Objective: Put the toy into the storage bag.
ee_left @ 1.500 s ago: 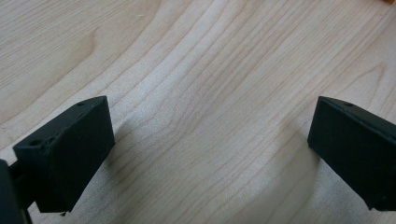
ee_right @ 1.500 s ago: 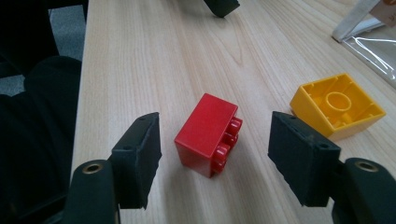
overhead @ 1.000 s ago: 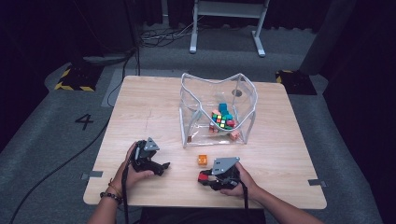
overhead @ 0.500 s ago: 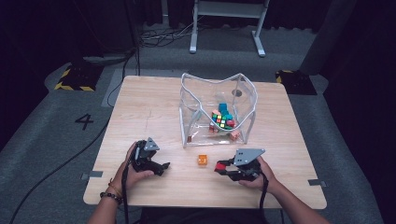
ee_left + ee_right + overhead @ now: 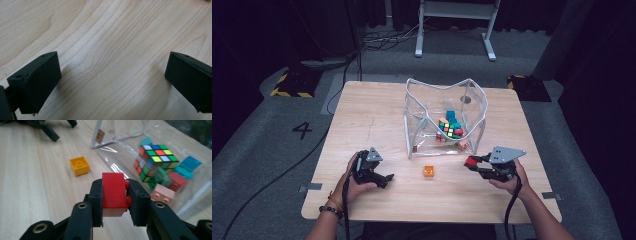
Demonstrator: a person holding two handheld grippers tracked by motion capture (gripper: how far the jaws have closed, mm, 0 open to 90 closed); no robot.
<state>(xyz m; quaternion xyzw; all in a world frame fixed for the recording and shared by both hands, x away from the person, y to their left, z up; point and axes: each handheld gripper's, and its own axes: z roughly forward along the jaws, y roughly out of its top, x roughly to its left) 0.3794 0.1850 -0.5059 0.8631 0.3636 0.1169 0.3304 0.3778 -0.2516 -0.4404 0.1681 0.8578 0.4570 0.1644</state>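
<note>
My right gripper (image 5: 115, 192) is shut on a red brick (image 5: 113, 191), held just above the table to the right of the clear bag; from above, that gripper (image 5: 473, 163) points left with the red brick (image 5: 470, 161) at its tip. An orange brick (image 5: 429, 171) lies on the wood in front of the bag and shows as a yellow-orange brick (image 5: 79, 165) in the right gripper view. The clear plastic bag (image 5: 472, 97) holds a puzzle cube (image 5: 448, 126) and several bricks. My left gripper (image 5: 384, 180) rests on the table at the front left, jaws wide open over bare wood (image 5: 112, 72).
The wooden table (image 5: 372, 115) has free room on its left half and along the front edge. Inside the bag (image 5: 120, 150), the puzzle cube (image 5: 156, 157) sits beside teal, green, red and pink bricks. Cables trail over the grey floor at the left.
My right gripper has carried the red brick from the front middle of the table to the right and upward. The orange brick stays where it lay. The left gripper has not moved.
</note>
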